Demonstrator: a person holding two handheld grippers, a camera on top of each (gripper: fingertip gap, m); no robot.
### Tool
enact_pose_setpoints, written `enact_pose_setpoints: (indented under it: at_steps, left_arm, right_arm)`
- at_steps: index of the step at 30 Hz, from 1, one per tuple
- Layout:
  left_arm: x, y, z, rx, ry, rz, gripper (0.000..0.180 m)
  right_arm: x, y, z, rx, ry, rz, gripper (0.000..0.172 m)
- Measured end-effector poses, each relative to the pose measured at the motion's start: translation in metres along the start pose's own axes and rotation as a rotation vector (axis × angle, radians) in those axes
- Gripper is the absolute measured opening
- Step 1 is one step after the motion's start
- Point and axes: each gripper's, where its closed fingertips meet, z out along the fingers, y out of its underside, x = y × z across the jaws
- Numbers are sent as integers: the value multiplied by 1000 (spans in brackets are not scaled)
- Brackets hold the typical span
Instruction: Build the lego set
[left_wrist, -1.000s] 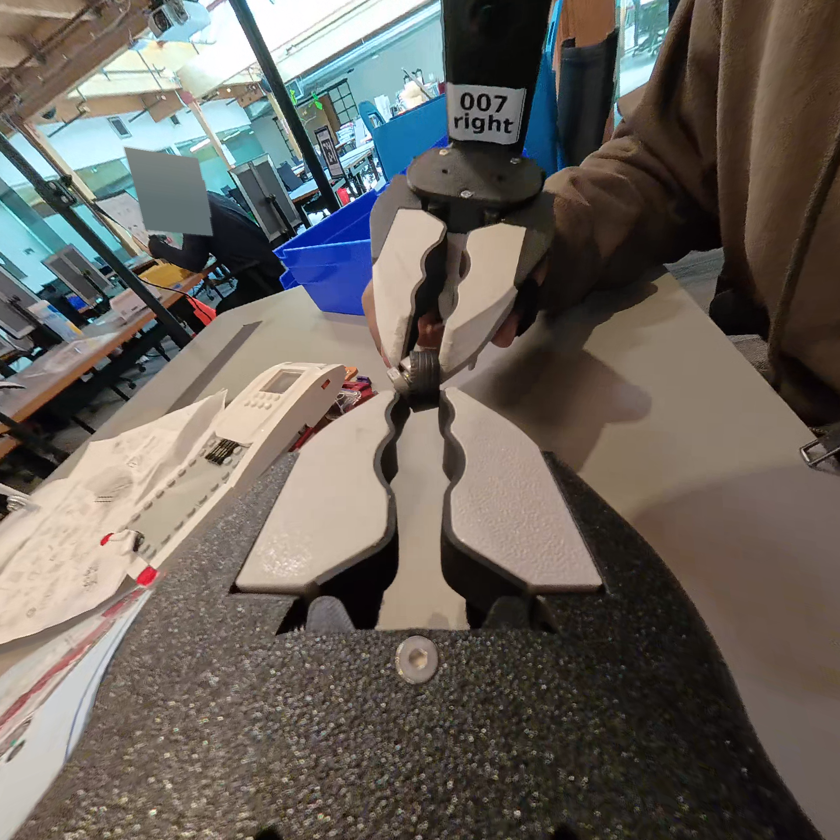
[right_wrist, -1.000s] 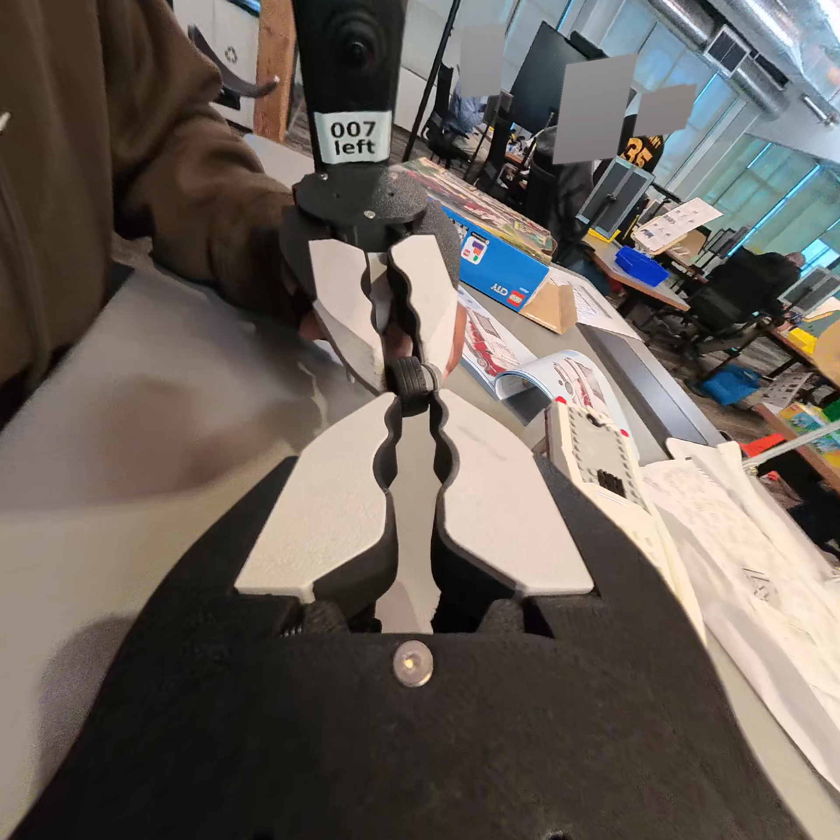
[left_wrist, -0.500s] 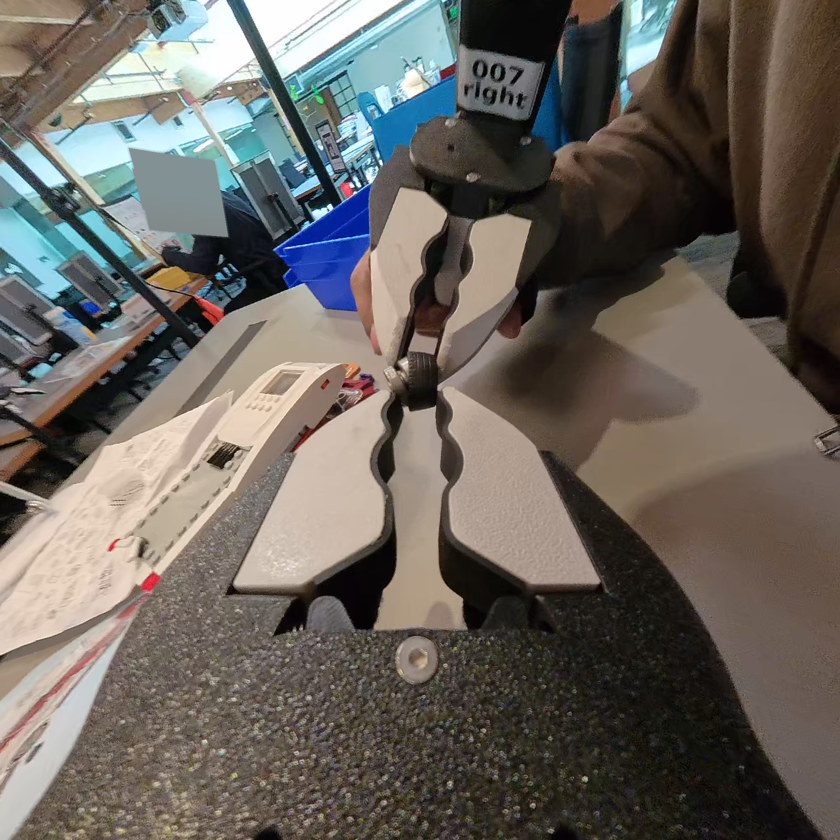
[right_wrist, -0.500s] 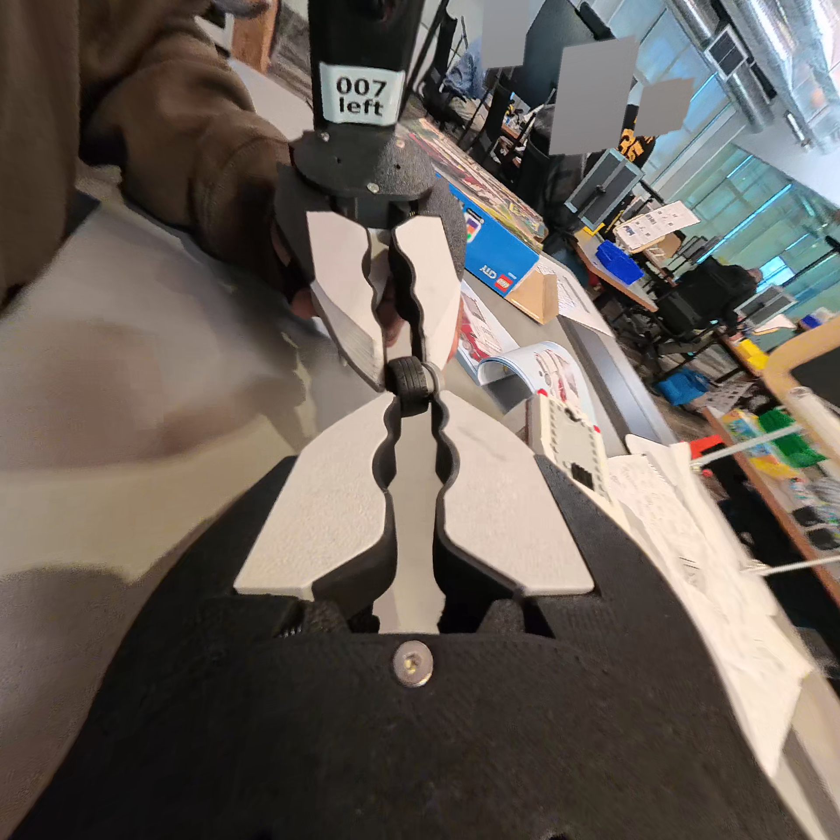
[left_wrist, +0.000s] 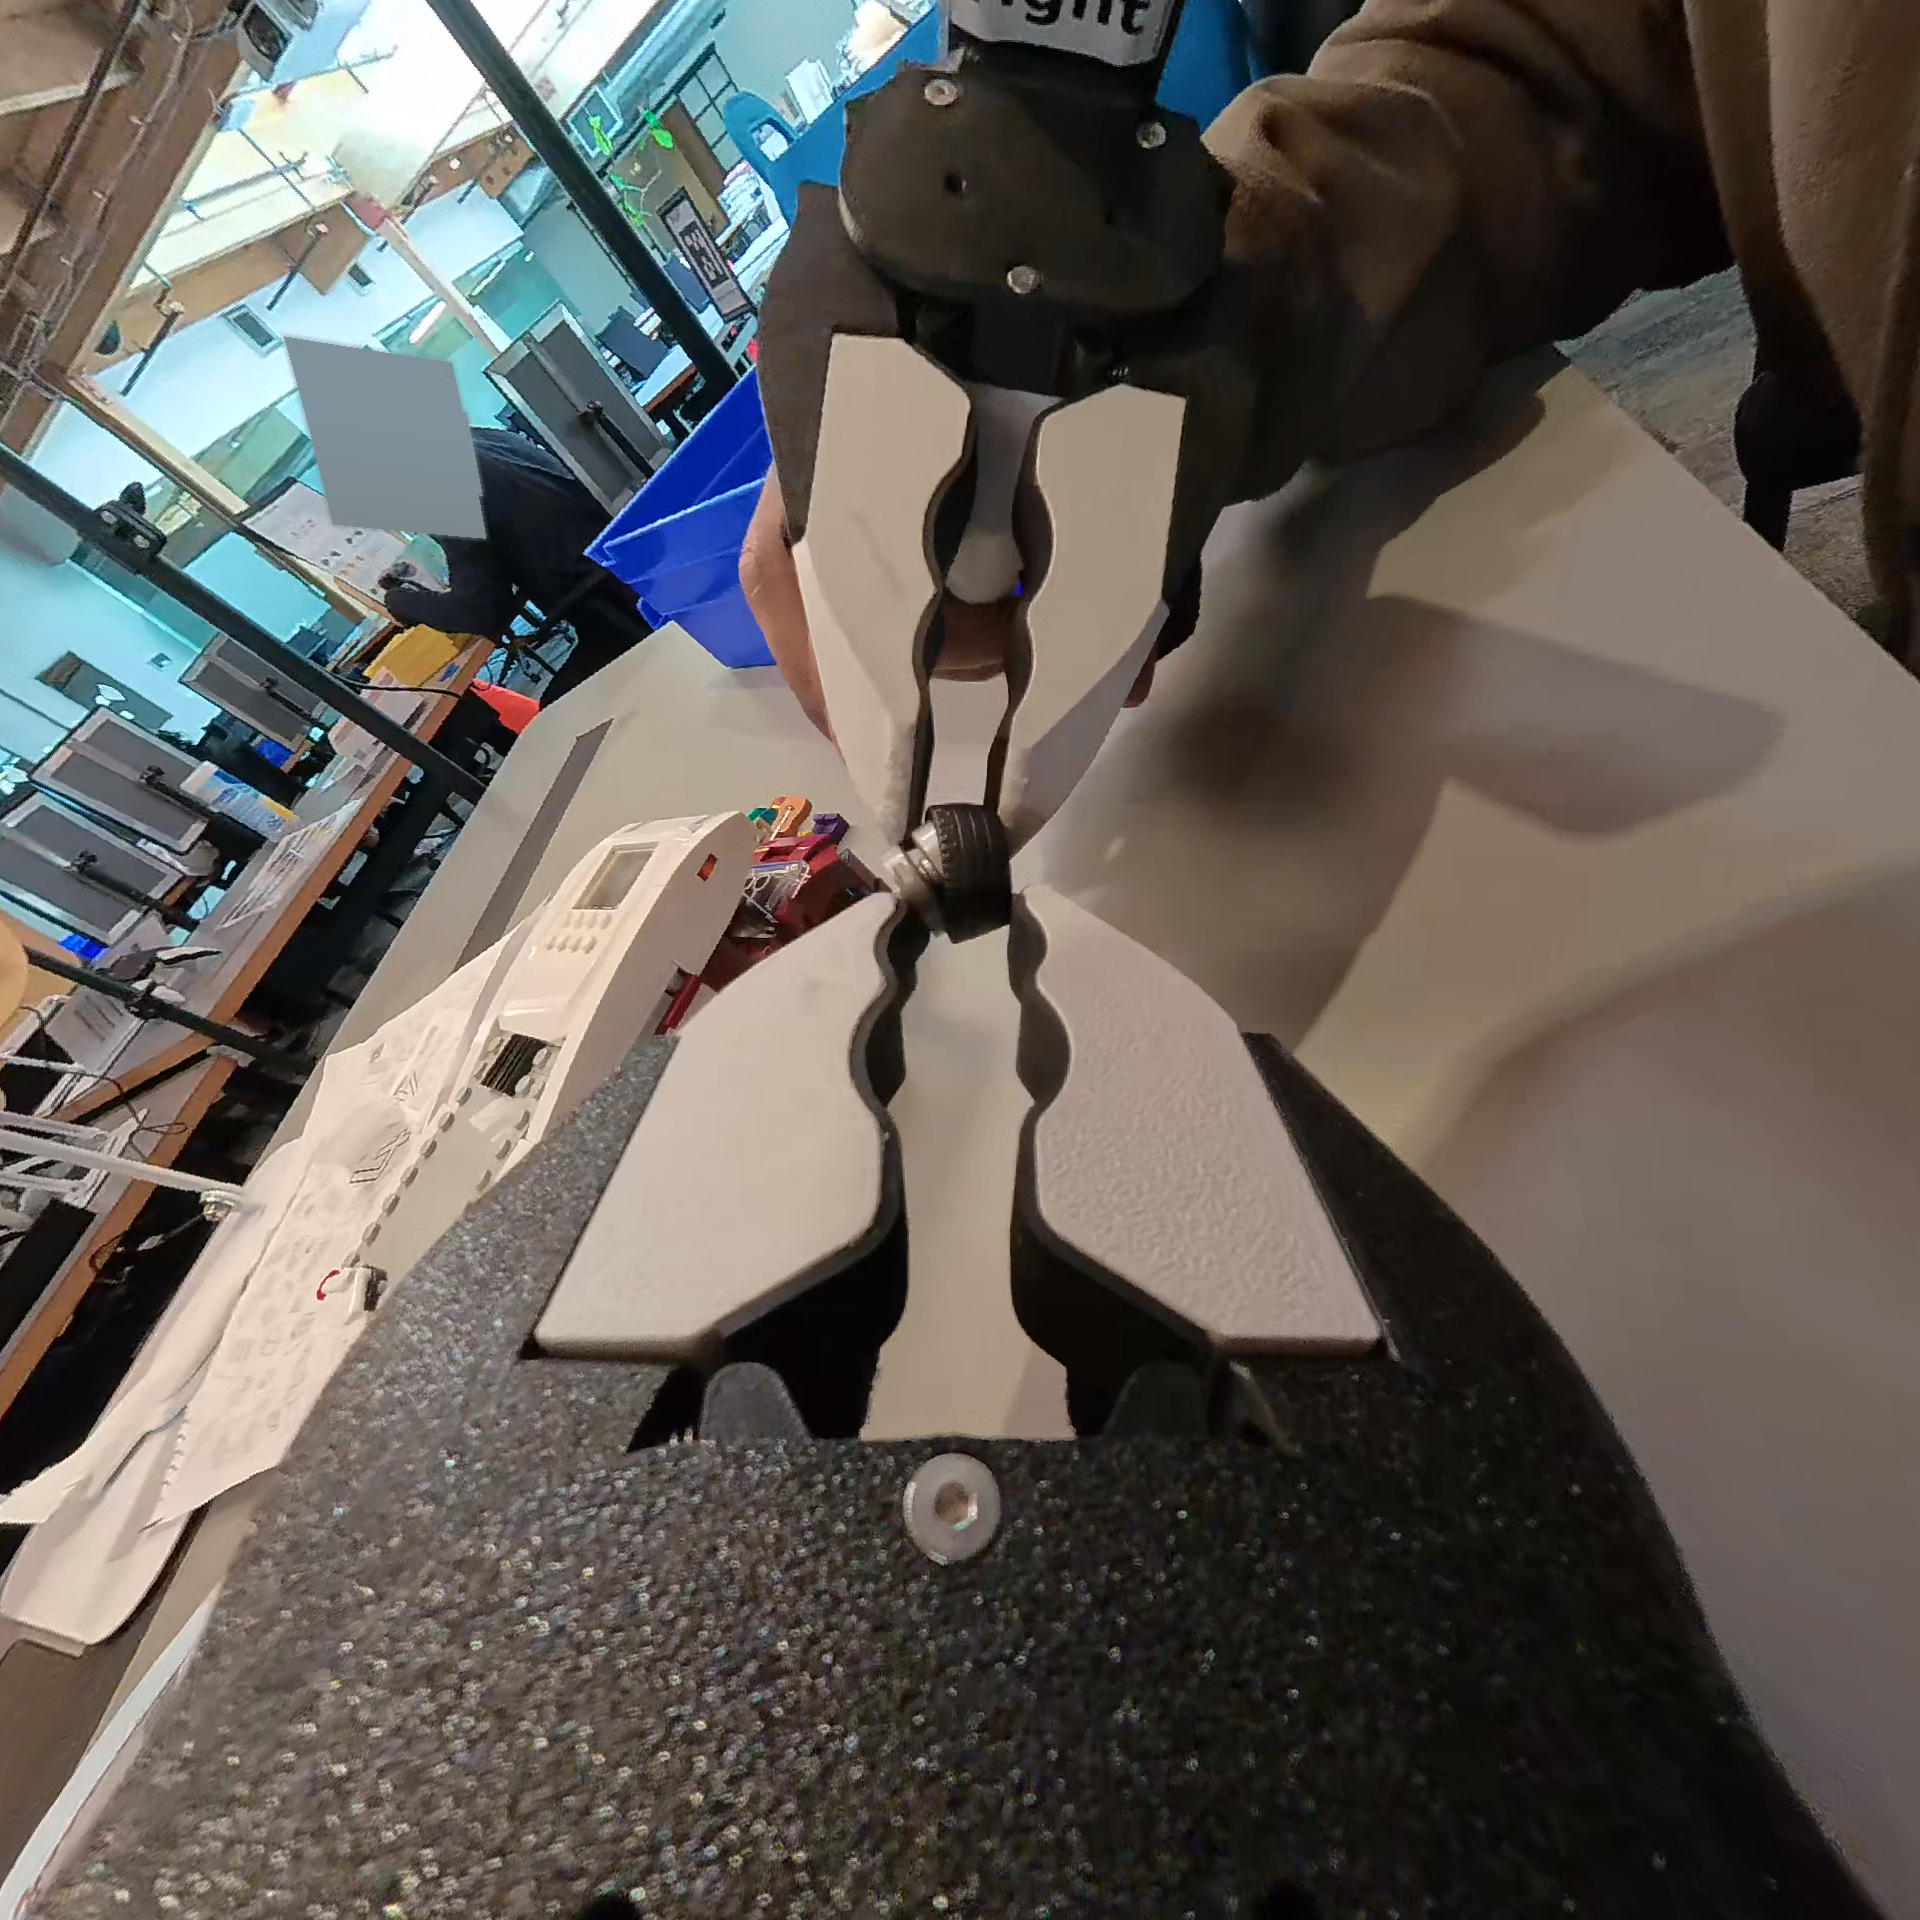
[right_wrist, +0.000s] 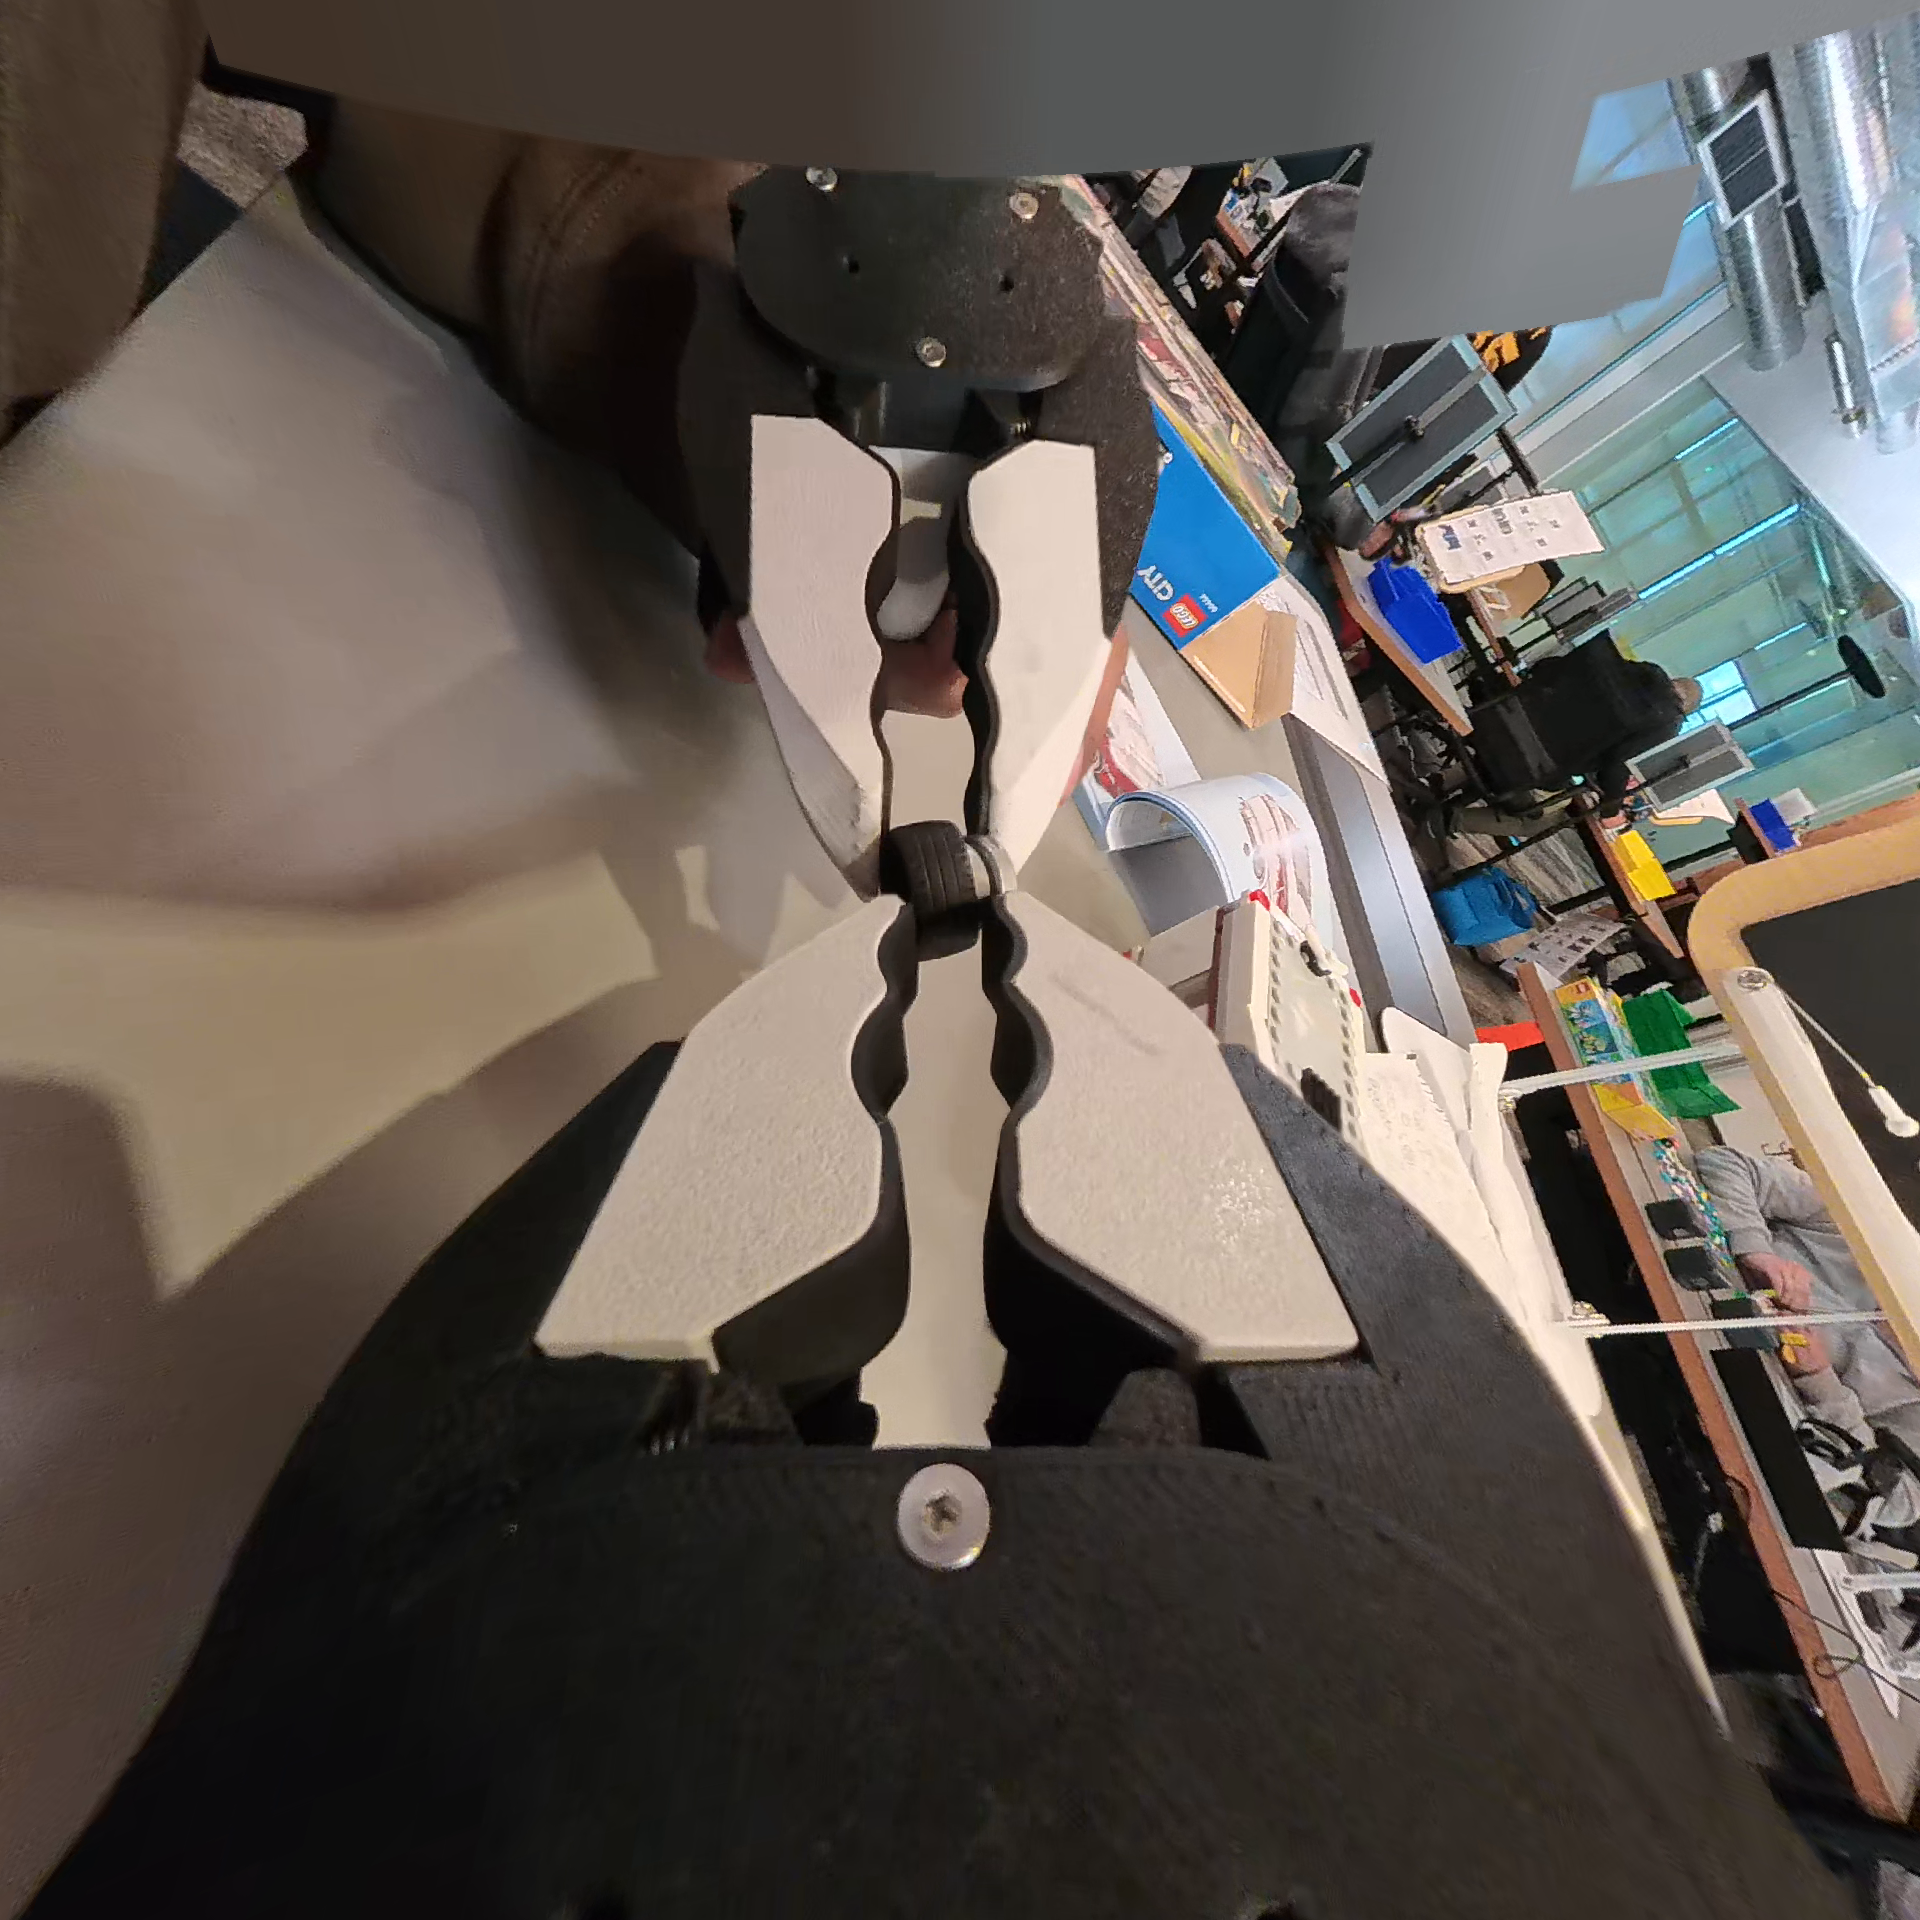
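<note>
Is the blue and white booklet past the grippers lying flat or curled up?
Curled up. The booklet arches off the grey table like a tunnel, its pages bowed over an open hollow underneath.

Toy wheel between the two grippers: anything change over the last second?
Little. The right gripper now fills more of the left wrist view and the room looks more tilted, so both grippers shifted together. Both stay clamped on the black toy wheel with its grey hub, tips meeting; the left gripper holds from below. The white brick model stays put.
</note>
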Motion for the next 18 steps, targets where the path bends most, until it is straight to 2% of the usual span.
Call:
enact_pose_setpoints:
  at_steps: [18]
  left_arm:
    - [28, 7, 5, -60, 200, -5, 20]
  right_arm:
    - [-28, 5, -1, -29, -191, 18, 10]
